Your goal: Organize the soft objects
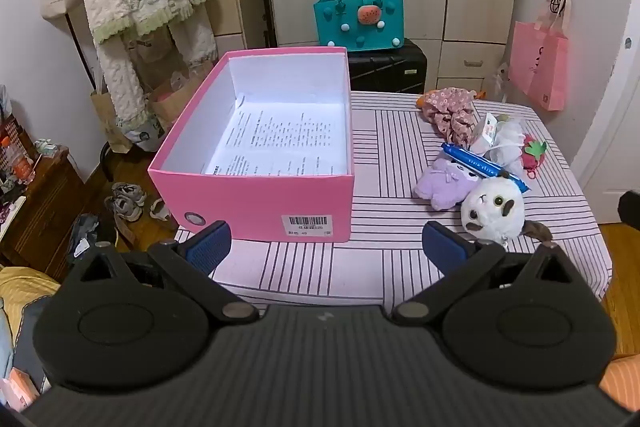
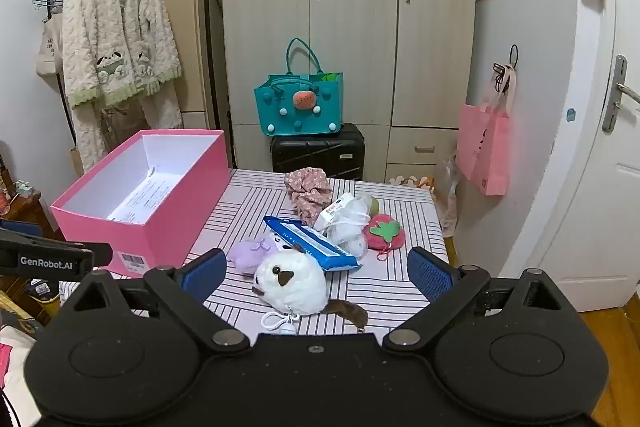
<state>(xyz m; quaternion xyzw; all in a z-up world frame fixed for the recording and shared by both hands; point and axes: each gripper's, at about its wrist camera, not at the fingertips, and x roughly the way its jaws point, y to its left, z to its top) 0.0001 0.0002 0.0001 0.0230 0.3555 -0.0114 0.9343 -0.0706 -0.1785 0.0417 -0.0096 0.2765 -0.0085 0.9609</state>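
With both grippers' jaws wide and empty, the right gripper (image 2: 316,273) risks snagging the blue packet (image 2: 316,241) just beyond the white plush toy (image 2: 292,285) ahead.

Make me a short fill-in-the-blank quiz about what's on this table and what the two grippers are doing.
1. The pink box holds only a printed sheet of ____.
2. The blue packet lies partly on the white plush toy and a ____ plush toy.
3. The strawberry plush has a ____ leaf.
4. The left gripper and right gripper are both ____.

Missing words: paper; purple; green; open
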